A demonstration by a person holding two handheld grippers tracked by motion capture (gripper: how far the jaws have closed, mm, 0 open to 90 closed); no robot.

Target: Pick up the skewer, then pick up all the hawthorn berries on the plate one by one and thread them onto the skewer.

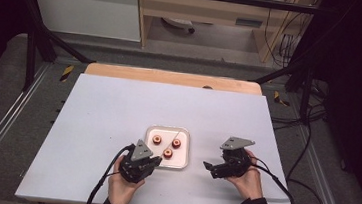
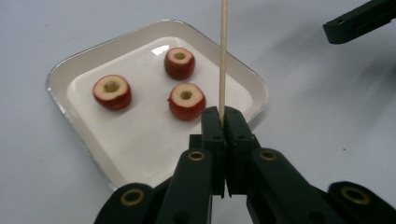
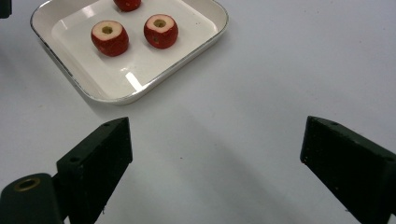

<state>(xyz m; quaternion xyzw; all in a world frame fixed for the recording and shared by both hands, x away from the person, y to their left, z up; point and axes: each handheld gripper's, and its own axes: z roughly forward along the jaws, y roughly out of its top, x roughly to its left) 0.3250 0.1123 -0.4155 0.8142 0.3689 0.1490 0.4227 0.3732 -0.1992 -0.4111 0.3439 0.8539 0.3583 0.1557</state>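
The left gripper pinched a wooden skewer over the tray's near edge, beside 3 cored fruits. The right gripper waited wide open; threading would likely need the tip aligned with a core hole.

A thin wooden skewer stands upright, clamped at its lower end, just beside the white tray. Three red fruit pieces with cored, pale tops sit upright and apart in that tray.
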